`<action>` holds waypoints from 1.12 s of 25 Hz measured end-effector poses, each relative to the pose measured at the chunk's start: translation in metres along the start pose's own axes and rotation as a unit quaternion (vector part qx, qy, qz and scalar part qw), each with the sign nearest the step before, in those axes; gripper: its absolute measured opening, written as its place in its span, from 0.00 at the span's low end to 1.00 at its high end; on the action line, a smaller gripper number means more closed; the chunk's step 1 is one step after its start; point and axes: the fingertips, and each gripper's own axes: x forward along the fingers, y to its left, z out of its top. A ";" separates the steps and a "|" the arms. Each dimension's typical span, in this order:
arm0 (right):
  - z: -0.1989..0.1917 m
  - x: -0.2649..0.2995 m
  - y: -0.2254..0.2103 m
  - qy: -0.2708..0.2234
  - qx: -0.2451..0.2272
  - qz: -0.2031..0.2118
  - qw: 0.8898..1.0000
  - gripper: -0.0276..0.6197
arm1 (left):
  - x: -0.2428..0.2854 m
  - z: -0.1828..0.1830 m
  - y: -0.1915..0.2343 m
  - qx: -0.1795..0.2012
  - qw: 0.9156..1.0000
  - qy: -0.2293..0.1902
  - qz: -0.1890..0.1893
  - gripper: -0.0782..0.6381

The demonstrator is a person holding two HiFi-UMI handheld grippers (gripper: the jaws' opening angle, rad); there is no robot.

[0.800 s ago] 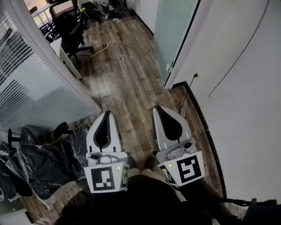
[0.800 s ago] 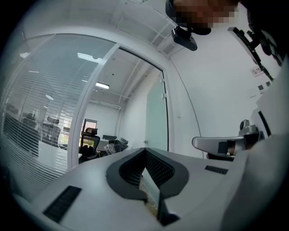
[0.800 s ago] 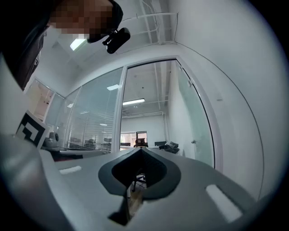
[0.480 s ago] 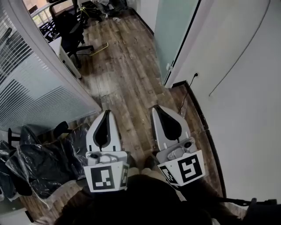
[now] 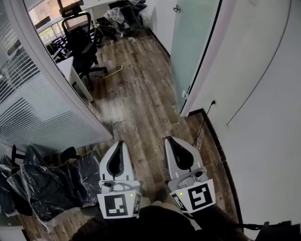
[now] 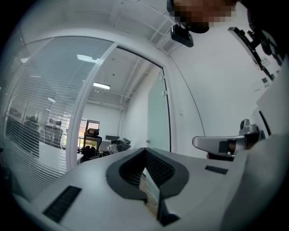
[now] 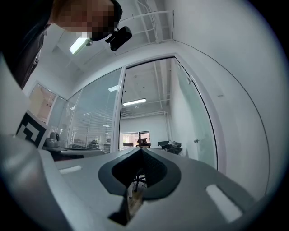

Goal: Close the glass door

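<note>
The frosted glass door (image 5: 193, 42) stands open at the far right, swung in beside the white wall, its small handle (image 5: 176, 8) near the top edge. My left gripper (image 5: 118, 143) and right gripper (image 5: 170, 140) are held side by side over the wood floor, well short of the doorway. Both are shut with nothing between the jaws. In the left gripper view the door (image 6: 158, 117) is ahead, past my left gripper (image 6: 145, 149). In the right gripper view the door (image 7: 196, 122) and its handle (image 7: 196, 140) lie to the right of my right gripper (image 7: 141, 150).
A glass partition with blinds (image 5: 33, 103) runs along the left. Black wrapped chairs (image 5: 42, 183) crowd the lower left. An office chair (image 5: 82, 42) and a white desk (image 5: 75, 75) stand beyond the doorway. A cable and a wall socket (image 5: 212, 101) are on the right wall.
The head view has tilted up, so the room beyond and the door handle now show and both grippers sit lower in the picture. They stay side by side and shut.
</note>
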 end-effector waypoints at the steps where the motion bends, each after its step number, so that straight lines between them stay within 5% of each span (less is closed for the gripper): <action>1: 0.000 0.004 -0.006 -0.001 -0.003 0.003 1.000 0.05 | 0.005 -0.001 -0.002 0.004 1.000 -0.004 0.001 0.10; 8: -0.023 0.079 -0.049 0.012 -0.009 0.008 1.000 0.05 | 0.087 -0.020 0.031 0.000 1.000 0.012 0.029 0.10; 18: -0.042 0.278 -0.153 0.014 -0.013 -0.015 1.000 0.05 | 0.304 -0.036 0.078 0.041 0.999 0.019 -0.022 0.10; 28: -0.042 0.414 -0.252 0.016 -0.032 -0.045 0.998 0.05 | 0.480 -0.040 0.089 0.029 0.997 0.031 -0.060 0.10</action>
